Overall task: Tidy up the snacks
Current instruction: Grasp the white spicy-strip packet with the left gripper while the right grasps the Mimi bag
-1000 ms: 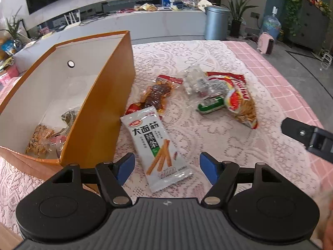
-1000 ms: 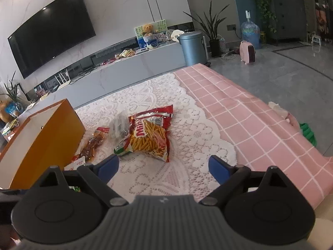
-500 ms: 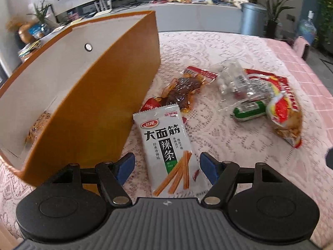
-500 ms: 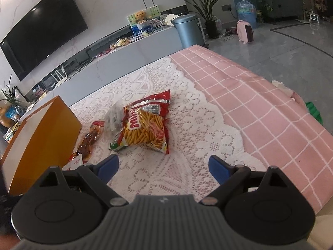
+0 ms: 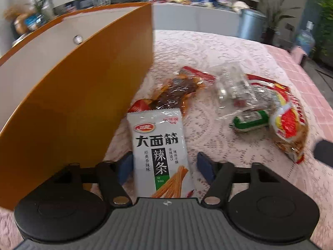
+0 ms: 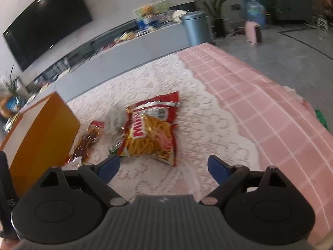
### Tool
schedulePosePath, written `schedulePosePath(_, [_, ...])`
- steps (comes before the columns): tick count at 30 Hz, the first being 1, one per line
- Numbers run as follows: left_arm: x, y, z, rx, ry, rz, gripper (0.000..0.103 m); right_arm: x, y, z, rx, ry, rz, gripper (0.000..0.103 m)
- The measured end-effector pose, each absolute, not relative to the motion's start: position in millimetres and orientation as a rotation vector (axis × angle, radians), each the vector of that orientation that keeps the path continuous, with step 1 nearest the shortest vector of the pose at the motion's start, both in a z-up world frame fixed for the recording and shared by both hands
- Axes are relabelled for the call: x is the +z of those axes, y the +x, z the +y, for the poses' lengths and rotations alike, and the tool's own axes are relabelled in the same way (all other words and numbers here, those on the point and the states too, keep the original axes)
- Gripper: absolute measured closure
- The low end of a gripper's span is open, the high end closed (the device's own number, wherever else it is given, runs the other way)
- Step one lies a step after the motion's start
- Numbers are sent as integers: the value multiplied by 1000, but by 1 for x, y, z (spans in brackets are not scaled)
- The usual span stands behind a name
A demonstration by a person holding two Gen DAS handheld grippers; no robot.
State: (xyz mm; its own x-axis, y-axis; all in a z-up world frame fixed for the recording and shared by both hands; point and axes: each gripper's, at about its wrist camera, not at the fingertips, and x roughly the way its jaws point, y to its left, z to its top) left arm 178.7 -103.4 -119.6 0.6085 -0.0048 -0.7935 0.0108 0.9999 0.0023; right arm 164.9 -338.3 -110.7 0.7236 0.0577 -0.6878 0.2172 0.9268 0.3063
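Observation:
A white spicy-strip packet (image 5: 160, 145) lies on the lace cloth beside the orange box (image 5: 83, 95). My left gripper (image 5: 165, 164) straddles its near end and its jaws are closing; the left pad is at the packet's edge, while a gap still shows at the right pad. Beyond it lie a brown snack packet (image 5: 177, 91), a clear packet (image 5: 233, 85), a green packet (image 5: 249, 121) and a red chip bag (image 5: 289, 125). My right gripper (image 6: 164, 166) stands open and holds nothing, just short of the red chip bag (image 6: 149, 135), with the orange box (image 6: 41, 137) to its left.
The lace cloth (image 6: 187, 108) covers the table's middle, with pink checked cloth (image 6: 260, 104) running to the right edge. The box's tall wall stands close on the left gripper's left. A cabinet, a television and a bin (image 6: 196, 27) stand beyond the table.
My left gripper came down and forward over the white packet and its jaws narrowed around it. My right gripper moved closer to the red chip bag, still wide open.

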Motion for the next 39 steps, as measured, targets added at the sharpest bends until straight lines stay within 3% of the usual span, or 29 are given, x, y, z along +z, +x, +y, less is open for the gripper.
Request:
schedulePosePath(1, [-119, 177, -104, -46, 20, 910, 44, -111, 168, -338, -82, 373, 761, 15])
schedulePosePath(9, [-116, 169, -116, -303, 147, 891, 46, -113, 193, -346, -40, 408, 754, 15])
schedulePosePath(21, [-119, 176, -121, -289, 167, 924, 34, -136, 230, -341, -14, 385, 815, 15])
schedulePosePath(29, [-119, 178, -120, -299, 152, 933, 41, -139, 229, -336, 15, 383, 804, 38])
schedulePosePath(39, [-118, 180, -121, -302, 158, 949, 41, -136, 222, -332, 14, 347, 792, 51])
